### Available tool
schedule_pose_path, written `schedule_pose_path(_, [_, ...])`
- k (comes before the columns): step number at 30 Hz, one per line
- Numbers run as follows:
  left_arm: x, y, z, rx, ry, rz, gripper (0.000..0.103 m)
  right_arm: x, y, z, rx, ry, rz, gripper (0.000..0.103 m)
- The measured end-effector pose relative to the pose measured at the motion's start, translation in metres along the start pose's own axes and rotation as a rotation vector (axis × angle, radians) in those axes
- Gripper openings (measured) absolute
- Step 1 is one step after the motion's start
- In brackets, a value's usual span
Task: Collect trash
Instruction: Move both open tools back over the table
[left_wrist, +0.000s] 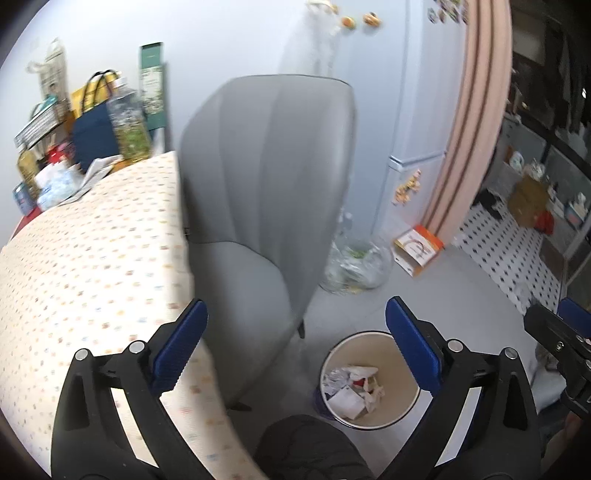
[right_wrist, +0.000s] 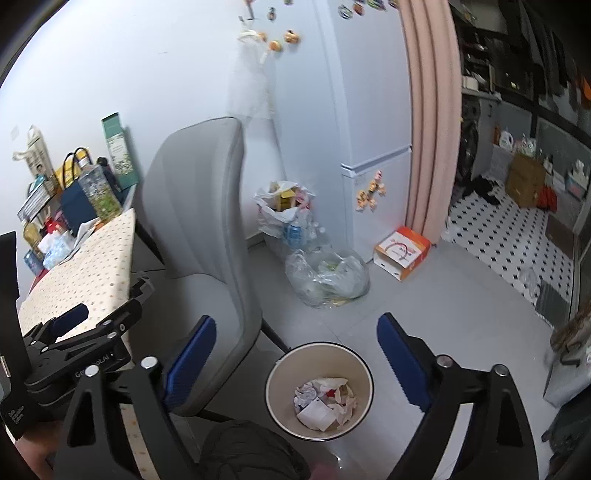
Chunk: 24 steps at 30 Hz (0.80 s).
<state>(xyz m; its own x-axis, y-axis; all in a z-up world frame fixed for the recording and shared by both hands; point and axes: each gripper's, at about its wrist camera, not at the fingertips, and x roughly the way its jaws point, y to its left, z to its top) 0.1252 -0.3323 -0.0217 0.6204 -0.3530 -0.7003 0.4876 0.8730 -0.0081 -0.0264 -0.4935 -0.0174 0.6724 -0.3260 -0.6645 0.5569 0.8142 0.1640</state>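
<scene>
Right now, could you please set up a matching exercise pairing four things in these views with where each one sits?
Things:
1. crumpled paper
2. orange-and-white box
3. clear plastic bag
4. tall green carton

Places:
A. at the far end of the dotted tablecloth, by the wall
B. inside the waste bin
C. on the floor beside the pink curtain
D. on the floor behind the grey chair

Pairs: 1-B, 2-C, 3-D, 4-A

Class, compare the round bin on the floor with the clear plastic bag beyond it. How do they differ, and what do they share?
The bin is rigid, round and opaque cream; the clear bag is soft, crumpled and see-through. The bin holds crumpled paper low inside; the bag bulges. The bin sits nearer the grippers; the bag sits nearer the fridge. Both stand on the floor holding rubbish.
</scene>
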Motion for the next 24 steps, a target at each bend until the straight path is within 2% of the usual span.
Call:
schedule_pose_path(8, [-0.040, 0.053, -0.004, -0.080, -0.059, 0.049, 0.096, -0.030, 0.056, 0.003, -0.090, -0.033, 0.033, 0.095])
schedule_pose_path(24, [-0.111, 0.140, -0.030, -0.199, -0.127, 0.160, 0.096, -0.087, 0.142, -0.013, -0.210, -0.074, 0.109, 0.095])
